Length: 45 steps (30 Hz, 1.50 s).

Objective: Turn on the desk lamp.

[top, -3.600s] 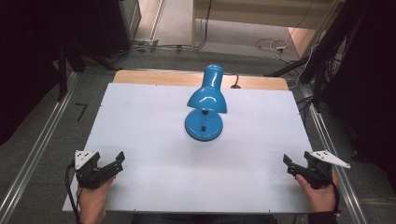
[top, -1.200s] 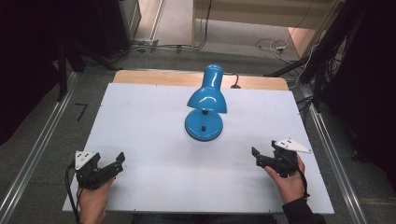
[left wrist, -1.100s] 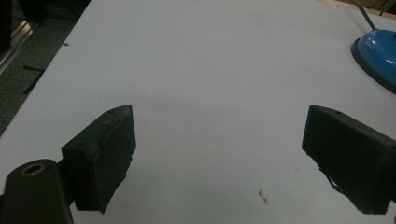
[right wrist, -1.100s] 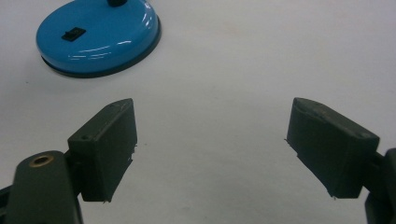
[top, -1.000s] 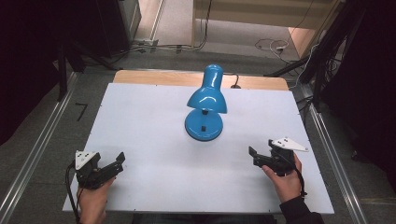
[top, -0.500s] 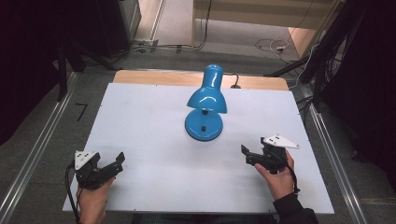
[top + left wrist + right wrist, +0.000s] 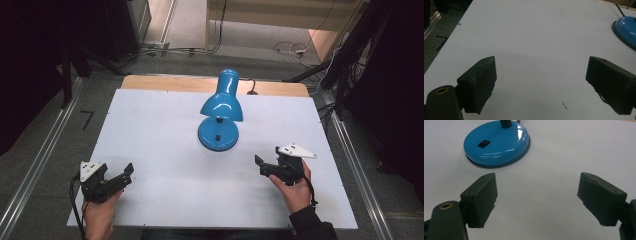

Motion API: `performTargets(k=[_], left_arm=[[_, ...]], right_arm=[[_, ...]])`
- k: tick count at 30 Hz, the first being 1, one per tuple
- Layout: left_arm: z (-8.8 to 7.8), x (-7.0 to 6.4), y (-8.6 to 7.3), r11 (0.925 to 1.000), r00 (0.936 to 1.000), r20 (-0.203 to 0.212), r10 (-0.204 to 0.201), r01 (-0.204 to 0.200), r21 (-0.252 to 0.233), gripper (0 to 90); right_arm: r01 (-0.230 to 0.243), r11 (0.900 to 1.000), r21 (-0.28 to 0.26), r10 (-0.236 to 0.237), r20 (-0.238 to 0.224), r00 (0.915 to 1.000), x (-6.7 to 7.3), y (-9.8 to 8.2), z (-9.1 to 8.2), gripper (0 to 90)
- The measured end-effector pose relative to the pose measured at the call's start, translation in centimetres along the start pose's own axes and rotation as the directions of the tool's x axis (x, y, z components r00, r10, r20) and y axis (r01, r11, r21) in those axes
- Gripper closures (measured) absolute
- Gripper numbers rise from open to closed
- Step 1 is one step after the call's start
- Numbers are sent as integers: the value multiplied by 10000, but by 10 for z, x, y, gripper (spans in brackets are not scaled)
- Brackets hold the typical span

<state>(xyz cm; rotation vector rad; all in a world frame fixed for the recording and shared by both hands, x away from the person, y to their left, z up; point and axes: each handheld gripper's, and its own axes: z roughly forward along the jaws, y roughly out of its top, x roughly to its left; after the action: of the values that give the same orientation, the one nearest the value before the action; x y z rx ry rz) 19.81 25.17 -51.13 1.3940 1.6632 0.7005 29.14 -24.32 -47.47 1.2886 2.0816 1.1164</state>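
Observation:
A blue desk lamp (image 7: 220, 112) stands in the middle of the white table (image 7: 160, 125), shade tipped down over its round base (image 7: 497, 143). A small black switch (image 7: 483, 144) sits on that base. My right gripper (image 7: 262, 166) is open, low over the table just right of and nearer than the base, jaws wide apart and empty. My left gripper (image 7: 126, 174) is open near the front left corner, nothing between its jaws. The lamp's base edge (image 7: 625, 31) shows far off in the left gripper view.
The lamp's cable (image 7: 251, 90) runs off the table's far edge over a wooden strip (image 7: 165, 83). Metal rails (image 7: 40, 165) run along both sides of the table. Cables lie on the floor (image 7: 290, 47) beyond.
My right gripper has moved left and forward from the table's right edge toward the lamp base, staying open. The left gripper has stayed put.

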Motion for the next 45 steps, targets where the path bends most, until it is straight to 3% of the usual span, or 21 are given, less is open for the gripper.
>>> performTargets(k=[45], left_arm=[[-1, 0, 0, 10000, 10000, 50, 25, -26, 23, 103]], right_arm=[[354, 9993, 128, -348, -460, 9983, 34, 17, 31, 148]])
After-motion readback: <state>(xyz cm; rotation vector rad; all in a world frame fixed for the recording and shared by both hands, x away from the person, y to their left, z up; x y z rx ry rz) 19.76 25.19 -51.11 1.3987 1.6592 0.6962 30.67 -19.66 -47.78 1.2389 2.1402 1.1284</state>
